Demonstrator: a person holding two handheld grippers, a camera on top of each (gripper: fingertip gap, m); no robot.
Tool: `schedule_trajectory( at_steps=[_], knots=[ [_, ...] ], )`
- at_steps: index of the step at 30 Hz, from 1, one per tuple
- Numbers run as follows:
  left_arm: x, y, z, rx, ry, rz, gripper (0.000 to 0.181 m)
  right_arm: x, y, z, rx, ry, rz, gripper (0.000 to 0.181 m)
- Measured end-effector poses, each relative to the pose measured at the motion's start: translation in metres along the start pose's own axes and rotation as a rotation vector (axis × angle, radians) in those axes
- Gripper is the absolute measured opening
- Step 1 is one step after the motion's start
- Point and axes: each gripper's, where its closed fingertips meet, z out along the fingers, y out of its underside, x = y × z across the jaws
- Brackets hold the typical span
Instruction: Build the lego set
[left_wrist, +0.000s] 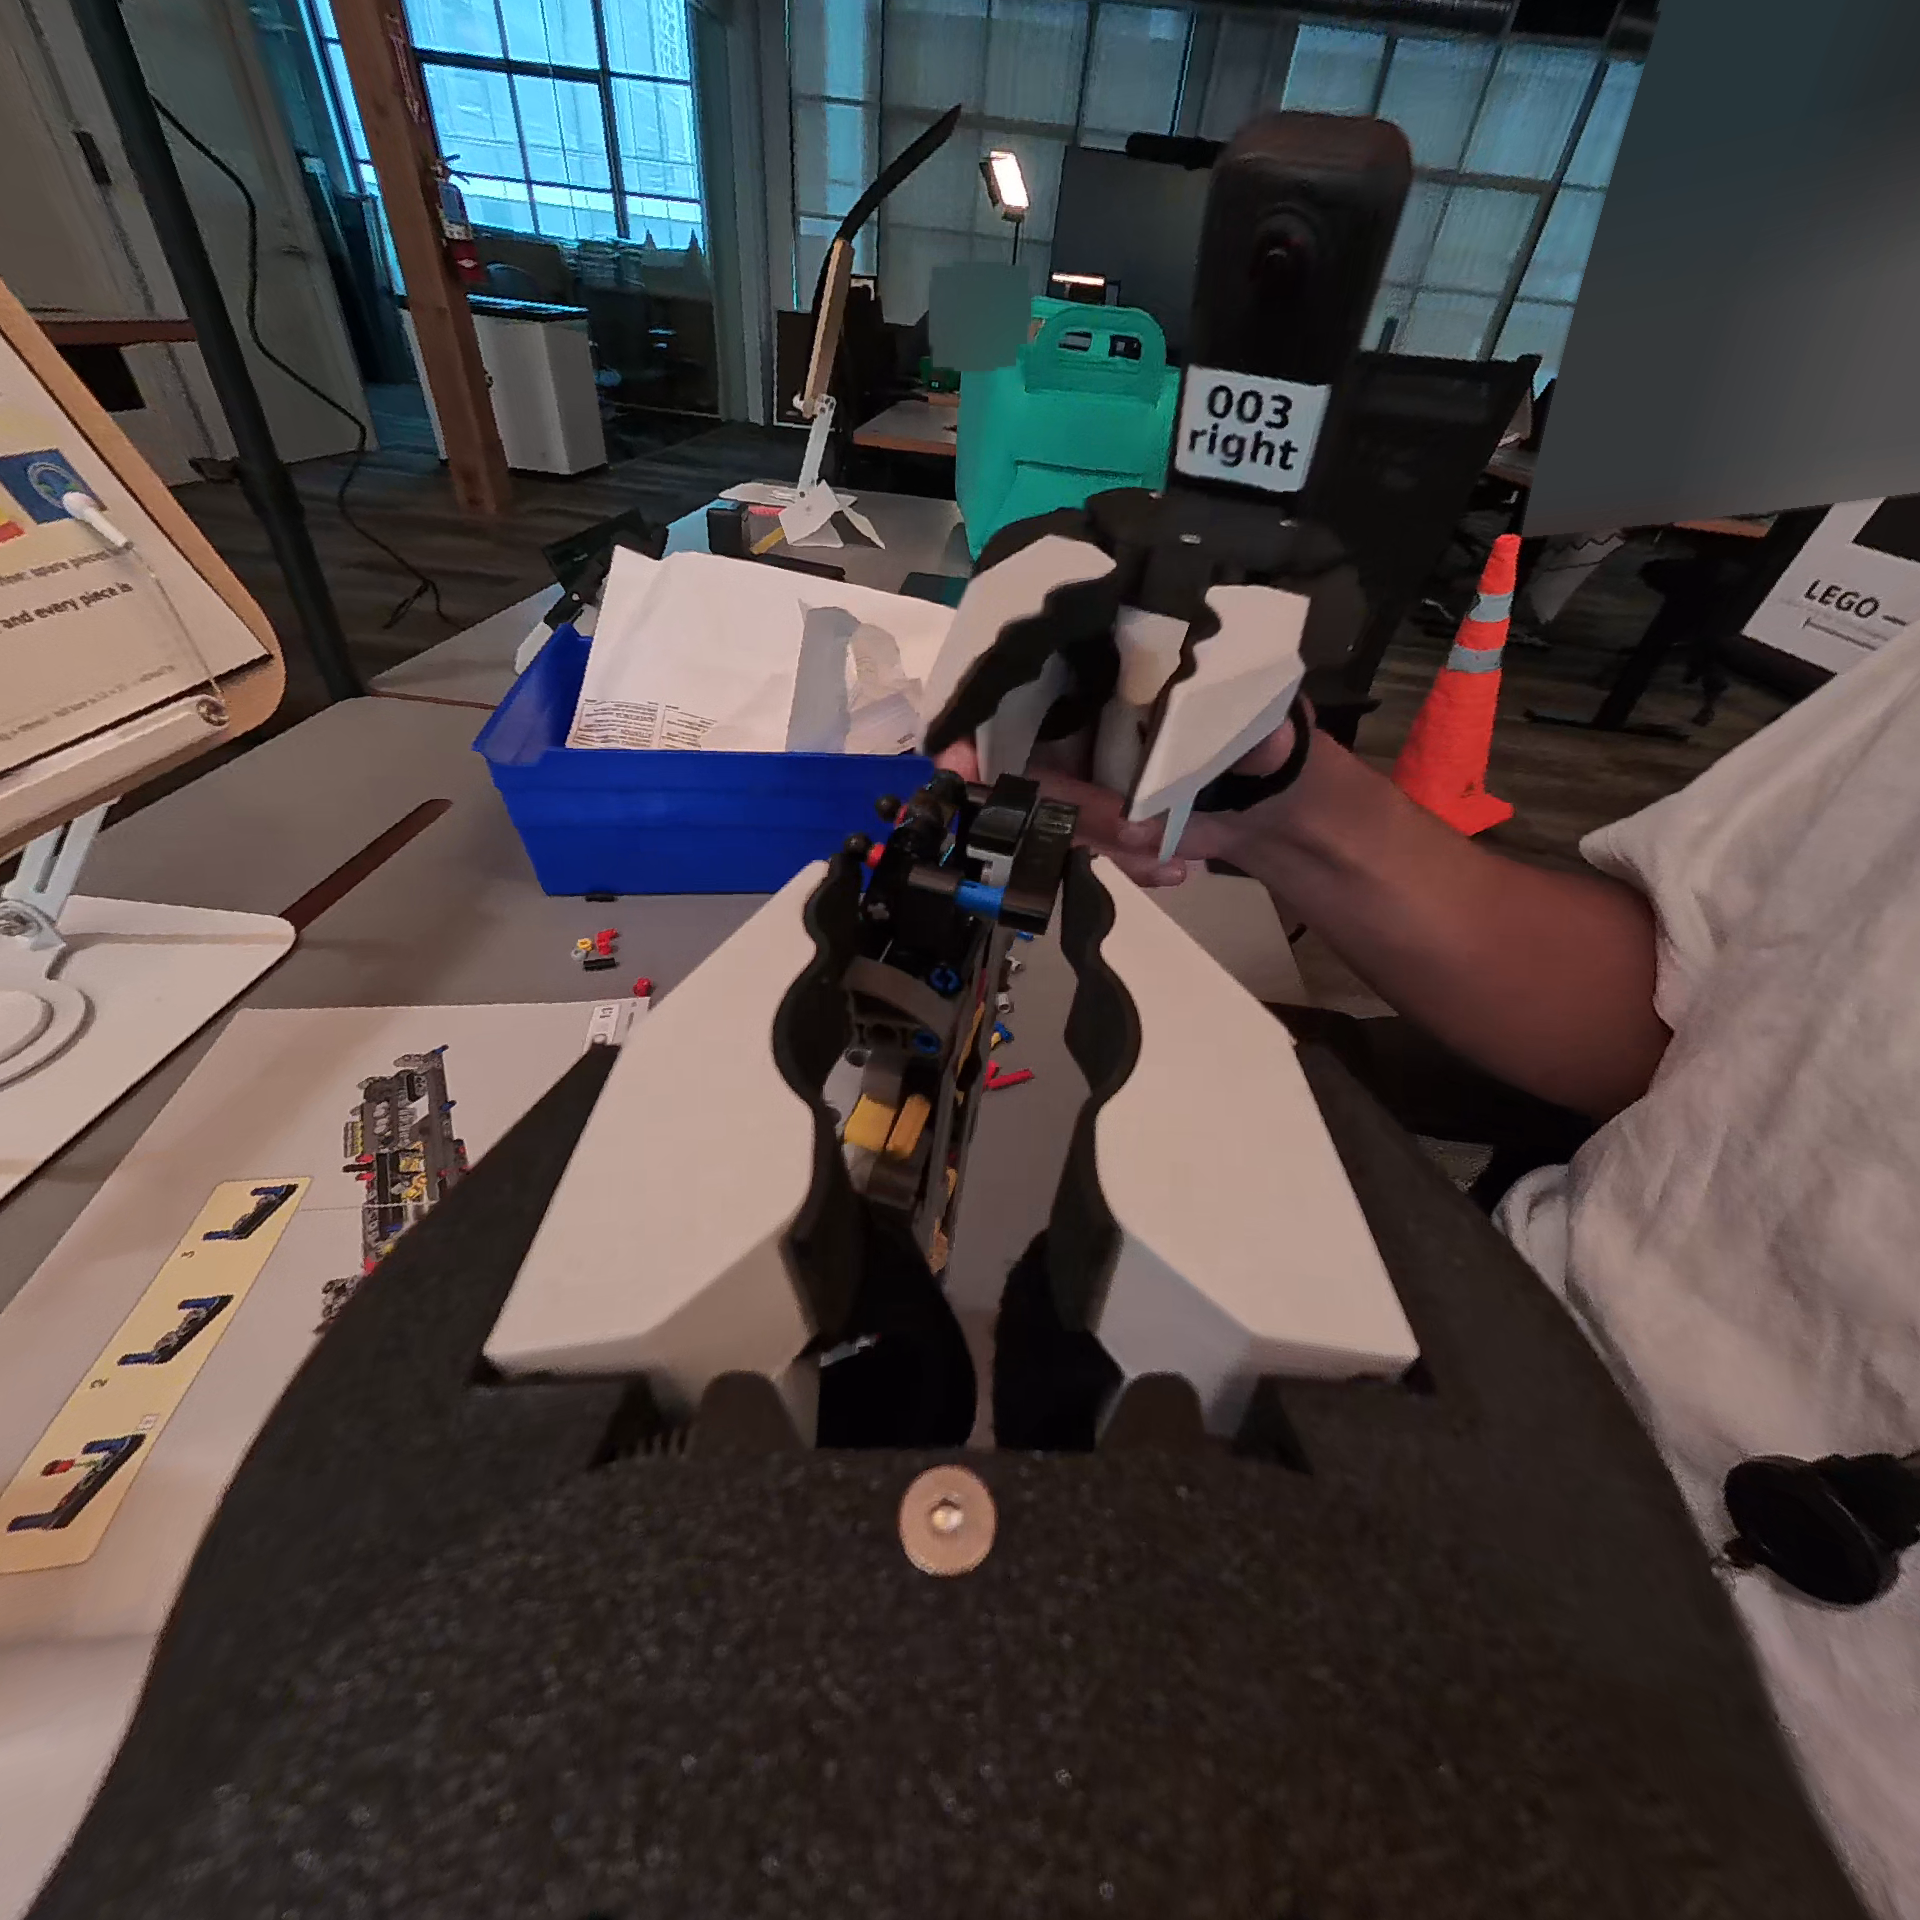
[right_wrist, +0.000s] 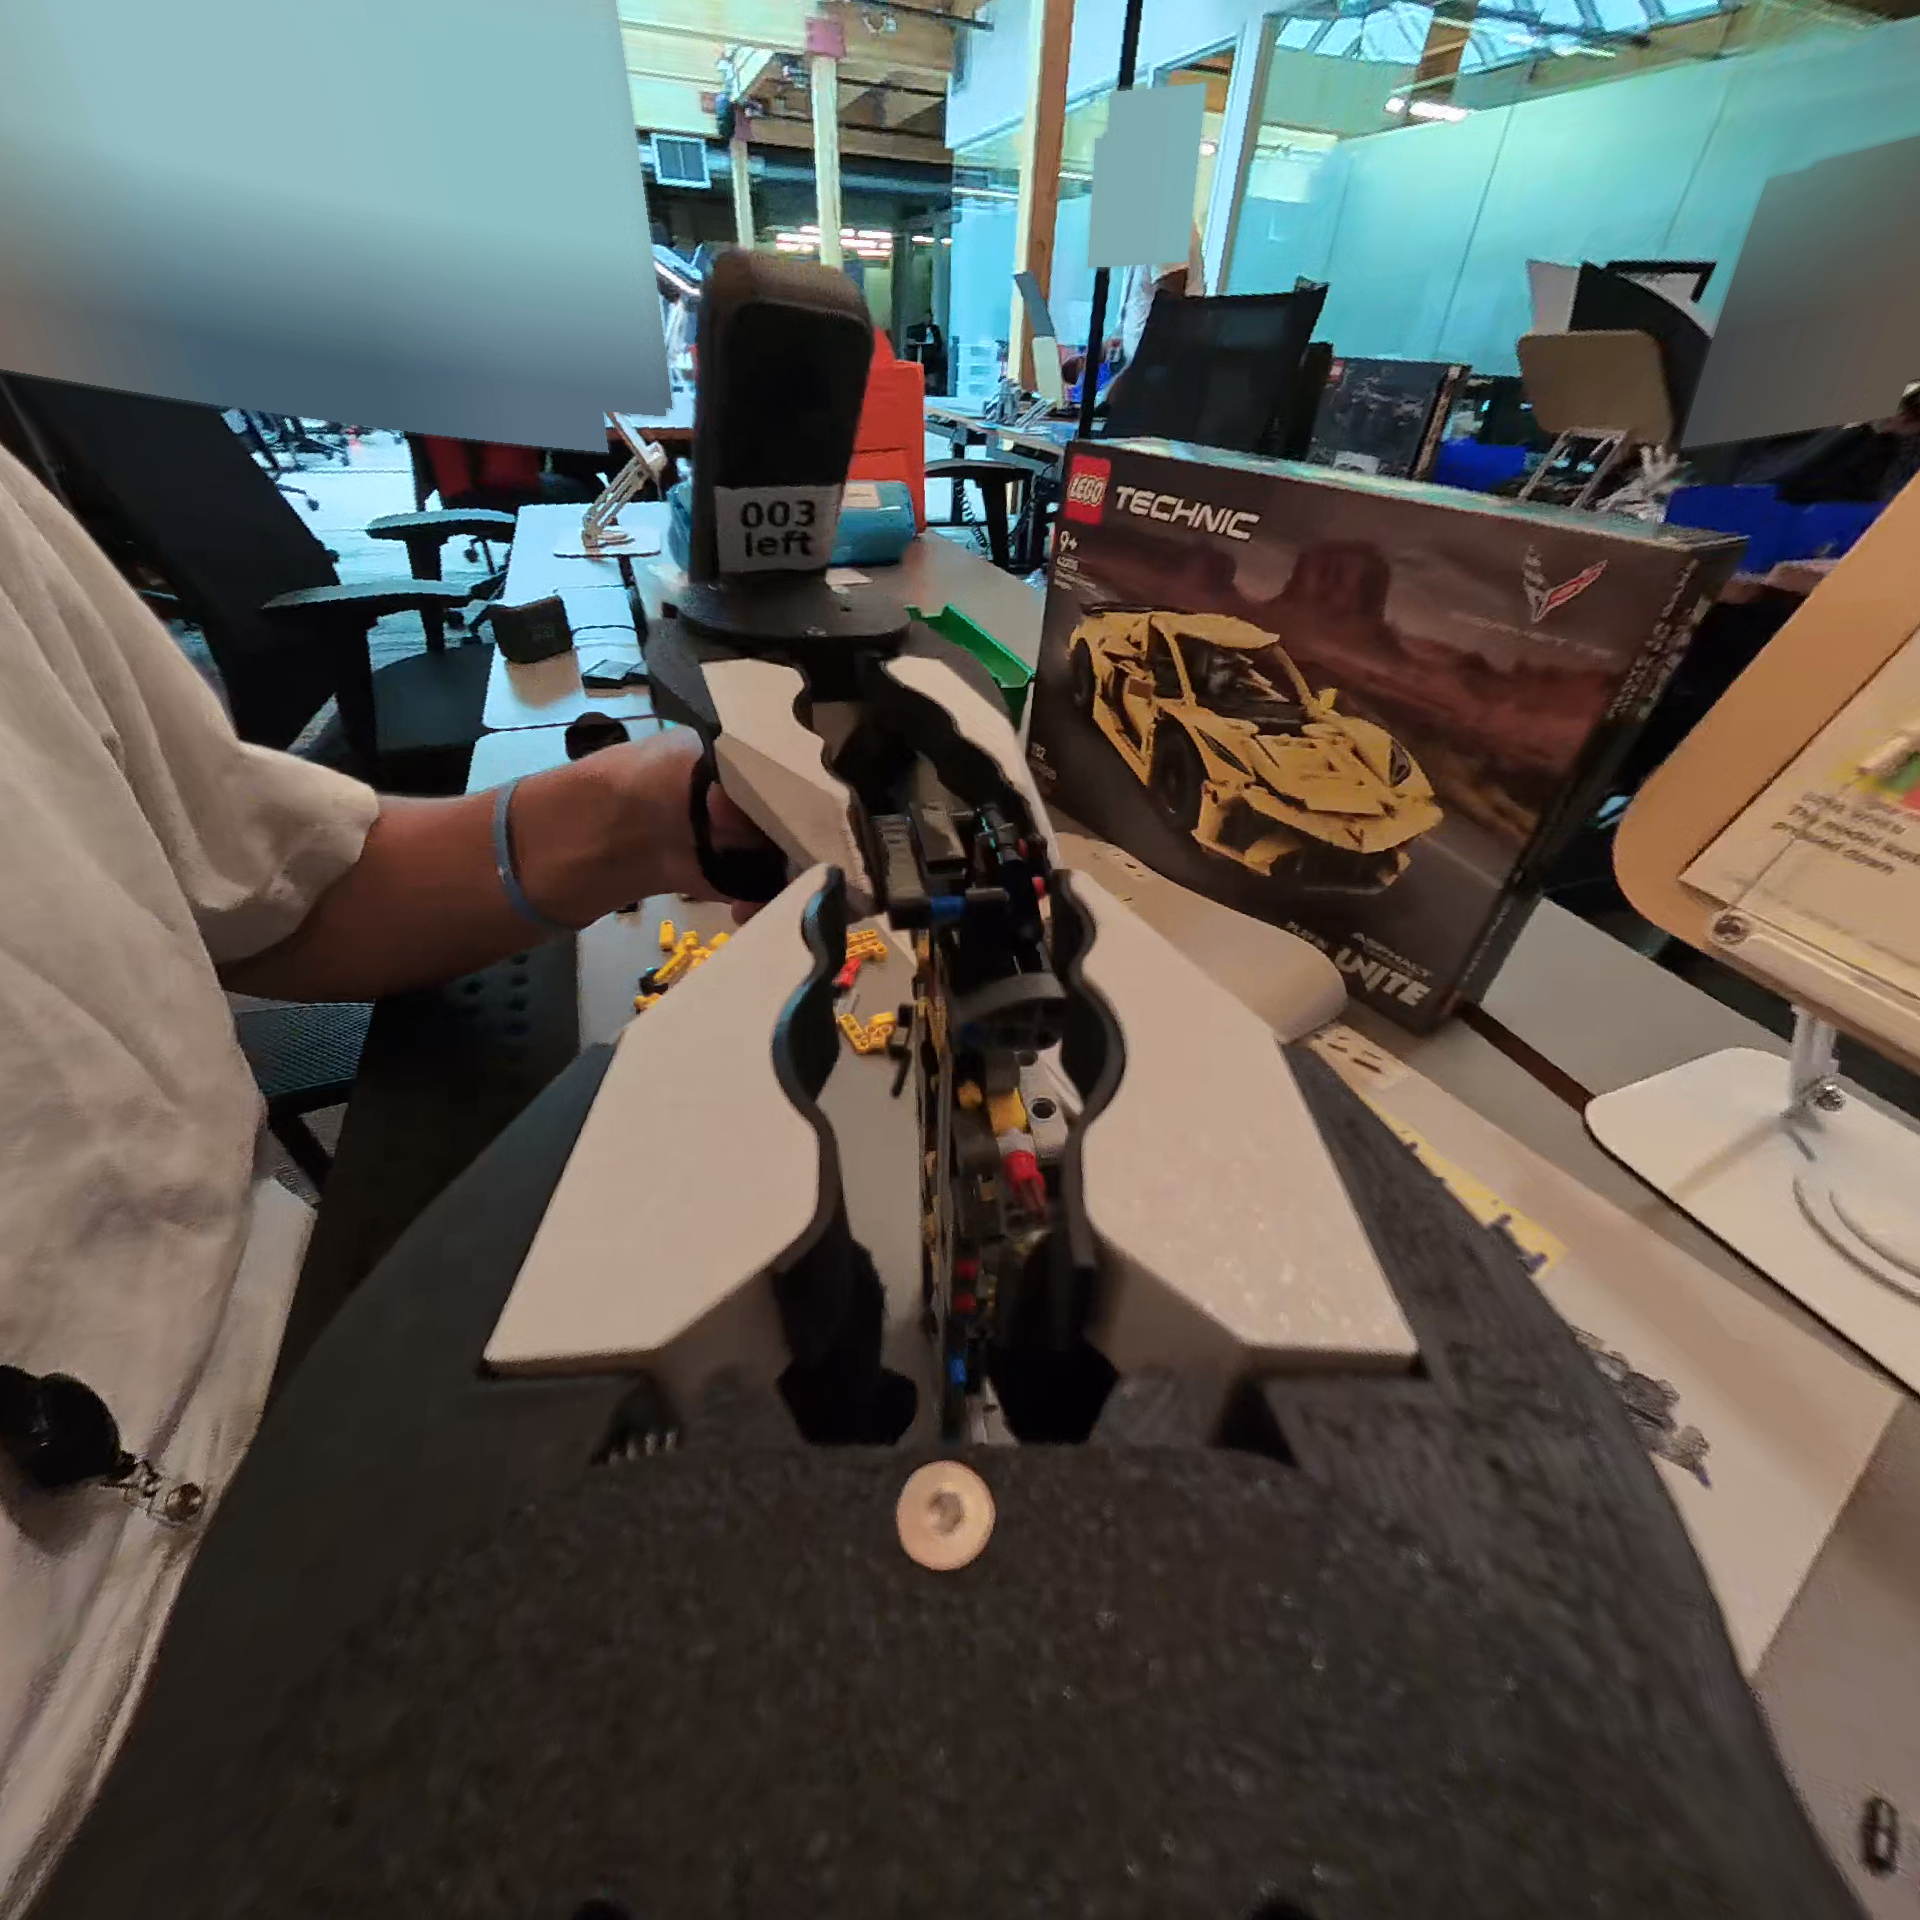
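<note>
Item 1, left side: instruction booklet (left_wrist: 343, 1132), open flat on the worktop (left_wrist: 436, 935) near its left edge, with a blue bin (left_wrist: 675, 821) of paper bags behind it toward the far edge.

Item 2, centre: left gripper (left_wrist: 940, 894), jaws clamped on the lego assembly (left_wrist: 925, 1039). The assembly was a long, narrow black frame with yellow and blue parts, held off the worktop, its long axis running straight along the fingers and out past the tips.

Item 3, right of centre: right gripper (right_wrist: 945, 925), facing the left one head-on, jaws closed around the same assembly (right_wrist: 977, 1039) from the opposite end. Neither gripper was nearer; both shared it.

Item 4, below: loose yellow pieces (right_wrist: 686, 951) scattered on the worktop.

Item 5, far right edge: the set's box (right_wrist: 1351, 727), upright.
</note>
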Motion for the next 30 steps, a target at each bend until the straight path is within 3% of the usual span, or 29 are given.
schedule_trajectory(
  at_steps=[4,8,30],
  knots=[
    [0.001,0.0,0.001,-0.001,-0.015,0.005,0.037,0.0,0.01,0.005,-0.008,-0.07,0.092,0.038],
    [0.0,0.0,0.0,0.003,-0.018,-0.009,0.037,-0.001,0.014,0.009,-0.005,-0.092,0.093,0.023],
    [0.001,-0.003,-0.008,0.051,-0.062,-0.033,0.034,0.0,0.014,0.008,0.063,-0.102,0.101,0.017]
  ],
)
